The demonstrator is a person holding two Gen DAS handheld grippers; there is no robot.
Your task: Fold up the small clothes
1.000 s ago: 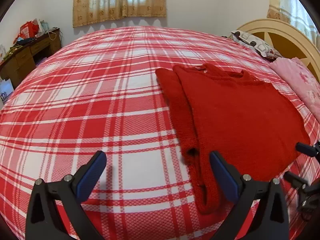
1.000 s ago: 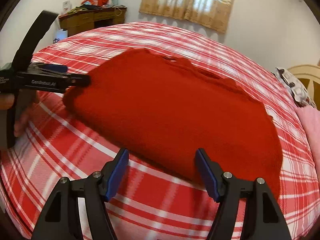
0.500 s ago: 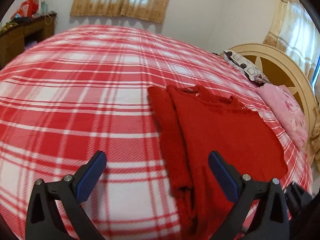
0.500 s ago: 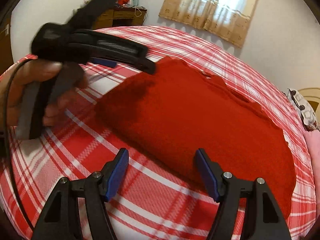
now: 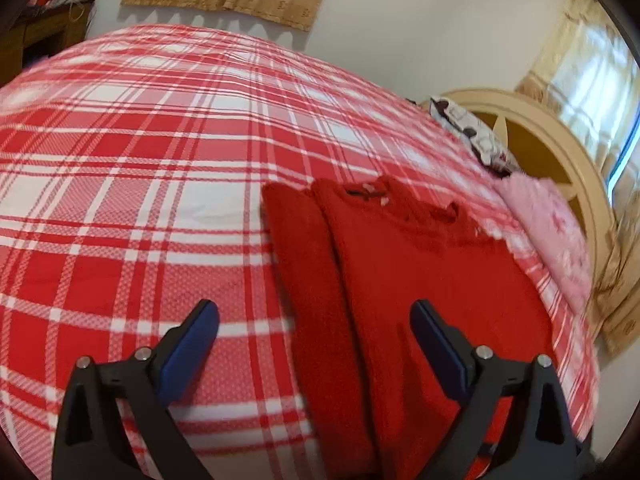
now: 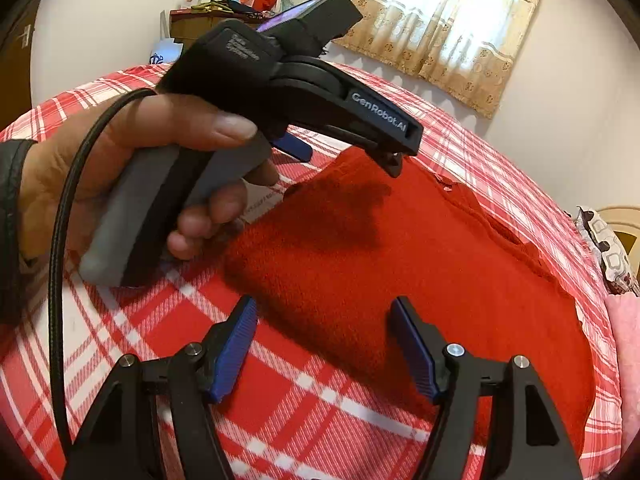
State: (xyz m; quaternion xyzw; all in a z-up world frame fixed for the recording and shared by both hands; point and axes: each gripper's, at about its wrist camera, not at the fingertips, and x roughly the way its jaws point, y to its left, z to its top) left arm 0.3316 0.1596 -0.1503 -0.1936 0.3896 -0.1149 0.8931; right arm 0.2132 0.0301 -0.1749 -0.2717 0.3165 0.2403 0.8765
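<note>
A red knitted sweater (image 5: pixel 420 280) lies flat on the bed, one sleeve (image 5: pixel 304 260) folded in along its left side. My left gripper (image 5: pixel 314 314) hovers over that sleeve. Its jaws stand wide and are closing. The sleeve shows in the gap below, and the pads do not press on it. In the right wrist view a hand (image 6: pixel 132 160) holds the left gripper (image 6: pixel 344 156) above the sweater's (image 6: pixel 400 260) near left corner. My right gripper (image 6: pixel 324 312) is open over the sweater's near edge, with nothing gripped.
The sweater rests on a red and white plaid bedspread (image 5: pixel 120 160). A cream headboard (image 5: pixel 560 152), a patterned pillow (image 5: pixel 472 136) and a pink cloth (image 5: pixel 552 232) are at the right. A cluttered wooden desk (image 6: pixel 208 20) and a curtained window (image 6: pixel 448 20) are behind the bed.
The left gripper has swung right, bringing the sleeve between its fingers, and its jaws have narrowed slightly. In the right wrist view it has come much closer, over the sweater's corner.
</note>
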